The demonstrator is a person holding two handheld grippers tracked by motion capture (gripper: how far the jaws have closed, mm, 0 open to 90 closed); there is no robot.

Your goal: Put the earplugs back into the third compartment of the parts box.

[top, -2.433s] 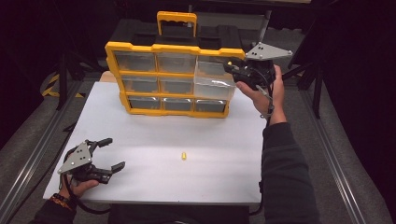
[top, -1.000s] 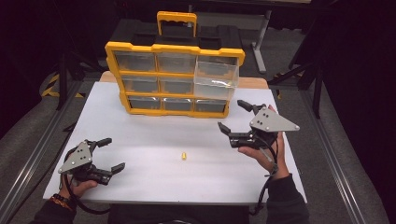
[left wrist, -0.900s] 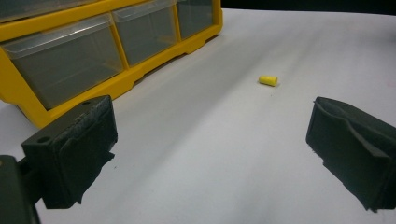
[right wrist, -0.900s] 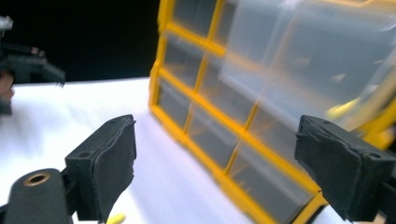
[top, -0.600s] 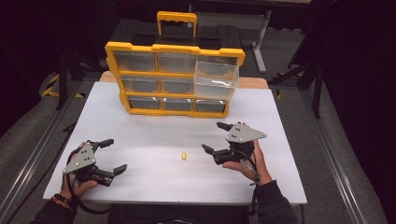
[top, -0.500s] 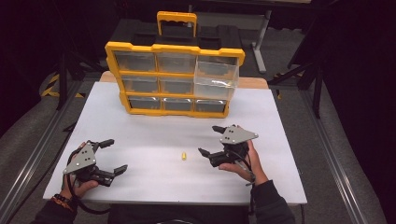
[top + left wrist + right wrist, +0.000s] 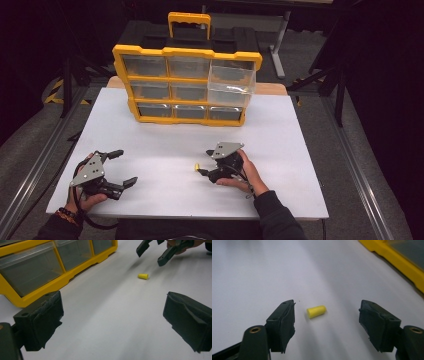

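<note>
A small yellow earplug-shaped piece (image 7: 197, 166) (image 7: 316, 311) (image 7: 143, 276) lies on the white table (image 7: 165, 145). My right gripper (image 7: 204, 167) (image 7: 327, 322) is low over the table, its jaws on either side of the piece with gaps to both pads; they have just been closing and stand open. My left gripper (image 7: 122, 167) (image 7: 112, 325) rests at the front left, jaws wide open with nothing between them. In the left gripper view the right gripper (image 7: 156, 251) hangs just beyond the yellow piece.
A yellow organiser (image 7: 186, 85) with clear drawers stands at the back of the table; its top right drawer (image 7: 232, 82) is pulled out. The table's front edge runs close to both hands.
My right hand has come down and to the left from near the organiser to the yellow piece, and its jaws have narrowed around it. The left gripper has stayed where it was.
</note>
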